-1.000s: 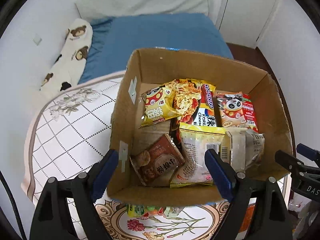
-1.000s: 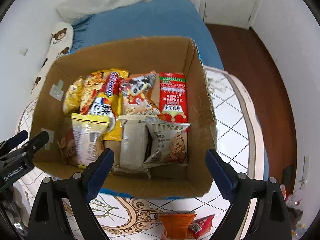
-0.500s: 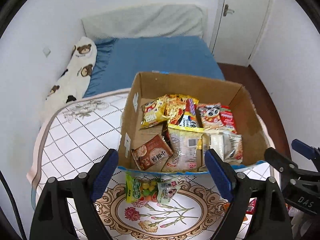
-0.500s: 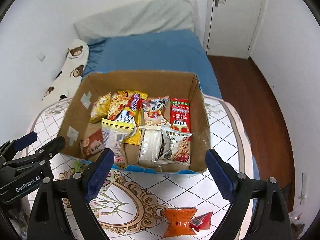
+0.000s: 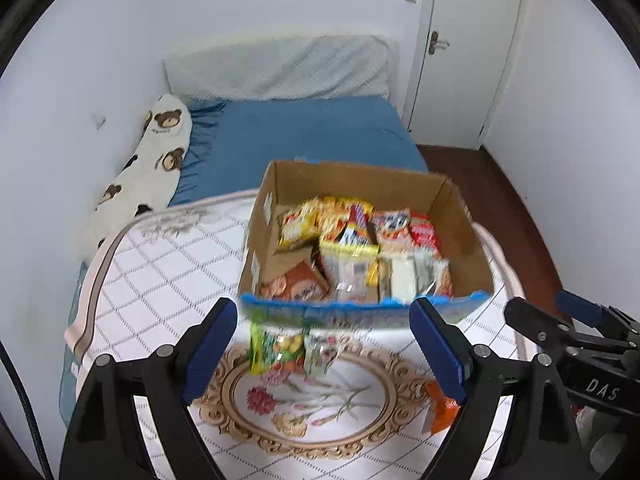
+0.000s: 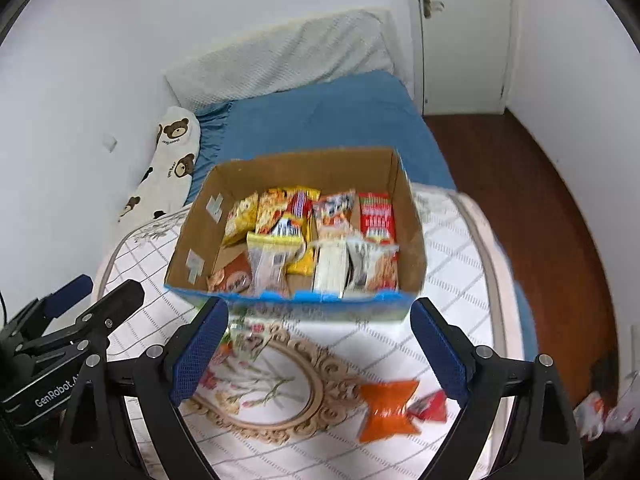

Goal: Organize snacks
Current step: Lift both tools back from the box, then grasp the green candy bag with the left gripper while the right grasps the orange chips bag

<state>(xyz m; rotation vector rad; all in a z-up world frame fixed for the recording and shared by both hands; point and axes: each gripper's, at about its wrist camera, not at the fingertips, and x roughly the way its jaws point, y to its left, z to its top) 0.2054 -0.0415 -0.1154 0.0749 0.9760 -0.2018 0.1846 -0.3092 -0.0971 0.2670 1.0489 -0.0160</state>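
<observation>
A cardboard box (image 5: 460, 216) (image 6: 410, 224) full of several snack packets stands on a white quilted table cover. My left gripper (image 5: 324, 344) is open and empty, above a green snack packet (image 5: 276, 348) lying in front of the box. My right gripper (image 6: 320, 344) is open and empty; an orange packet (image 6: 386, 406) and a small red packet (image 6: 430, 406) lie just inside its right finger. The green packet also shows by the left finger in the right wrist view (image 6: 236, 340). The orange packet shows in the left wrist view (image 5: 442, 412). Both frames are motion-blurred.
The table cover (image 5: 160, 264) has a floral oval pattern (image 5: 304, 404). Behind it is a blue bed (image 5: 304, 136) with a bear-print pillow (image 5: 156, 160). A white door (image 5: 460, 52) and brown wooden floor (image 6: 520, 184) lie to the right. Each gripper shows at the other view's edge.
Both grippers have pulled back and up from the box, which now looks smaller and farther. The loose packets on the table have come into view. Both stay open.
</observation>
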